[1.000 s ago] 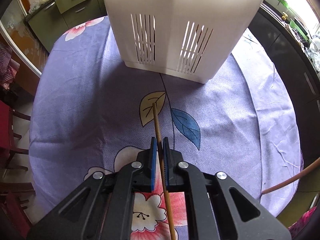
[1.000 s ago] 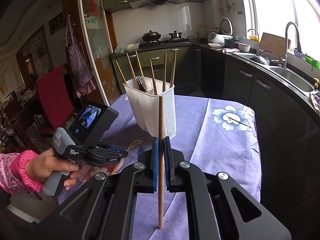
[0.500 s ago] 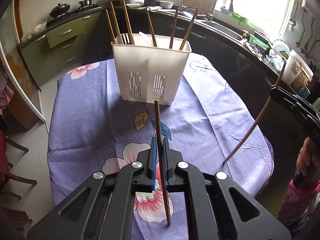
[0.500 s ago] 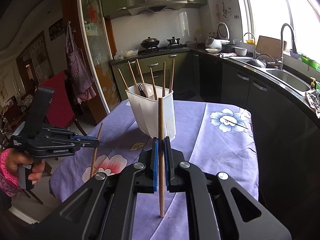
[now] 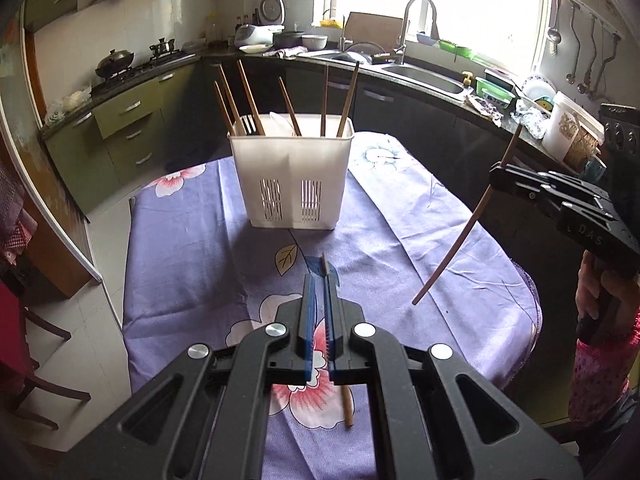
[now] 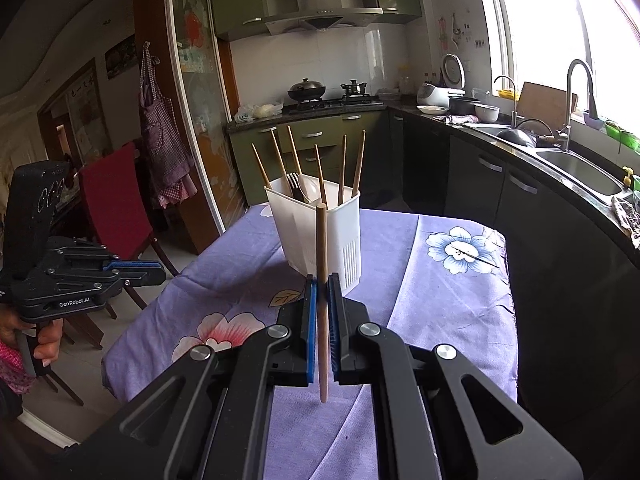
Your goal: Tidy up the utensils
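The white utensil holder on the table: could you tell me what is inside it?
The utensil holder shows six chopsticks, a fork and a white spoon sticking out; its walls hide anything lower down.

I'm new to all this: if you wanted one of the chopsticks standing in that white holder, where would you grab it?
Probably the bare upper shaft of a chopstick, coming from above. The white holder hides its lower half, and the sticks lean apart, leaving room for two fingers.

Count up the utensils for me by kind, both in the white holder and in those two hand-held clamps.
Brown wooden chopsticks standing in the white slotted plastic holder: 6
Chopsticks held in jaws: 2, one in the left gripper and one in the right gripper
Black fork: 1
White spoon: 1
Total: 10
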Action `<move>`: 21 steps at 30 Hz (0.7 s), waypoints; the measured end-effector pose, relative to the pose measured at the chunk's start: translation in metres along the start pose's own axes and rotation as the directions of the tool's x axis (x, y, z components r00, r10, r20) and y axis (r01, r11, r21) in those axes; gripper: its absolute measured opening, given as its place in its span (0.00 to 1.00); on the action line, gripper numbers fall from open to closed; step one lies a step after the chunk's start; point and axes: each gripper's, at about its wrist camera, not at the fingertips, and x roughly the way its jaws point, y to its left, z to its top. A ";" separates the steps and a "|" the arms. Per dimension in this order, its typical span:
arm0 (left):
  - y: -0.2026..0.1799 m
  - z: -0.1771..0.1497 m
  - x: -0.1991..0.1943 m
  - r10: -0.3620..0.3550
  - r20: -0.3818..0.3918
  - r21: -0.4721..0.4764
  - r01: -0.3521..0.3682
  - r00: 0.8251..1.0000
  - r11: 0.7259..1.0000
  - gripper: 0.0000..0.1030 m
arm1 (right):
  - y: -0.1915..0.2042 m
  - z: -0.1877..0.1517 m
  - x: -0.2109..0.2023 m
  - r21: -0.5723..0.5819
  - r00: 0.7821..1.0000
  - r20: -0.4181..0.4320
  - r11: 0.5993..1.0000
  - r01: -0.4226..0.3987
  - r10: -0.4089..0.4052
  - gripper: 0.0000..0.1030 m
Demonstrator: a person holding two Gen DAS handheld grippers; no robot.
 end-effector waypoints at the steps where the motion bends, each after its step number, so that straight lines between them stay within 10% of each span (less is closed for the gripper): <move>1: 0.002 0.000 0.007 -0.013 -0.027 -0.013 0.012 1.000 1.000 0.05 | 0.001 0.000 0.000 0.000 1.000 -0.002 1.000 -0.001 0.001 0.06; 13: -0.021 0.006 0.157 -0.070 -0.334 -0.066 0.051 0.940 0.997 0.25 | -0.012 -0.001 -0.004 0.026 1.000 0.001 0.999 0.022 -0.022 0.06; 21: -0.037 0.009 0.202 -0.011 -0.371 -0.040 -0.005 0.929 0.999 0.25 | -0.028 -0.006 -0.008 0.061 0.999 0.000 0.998 0.032 -0.032 0.06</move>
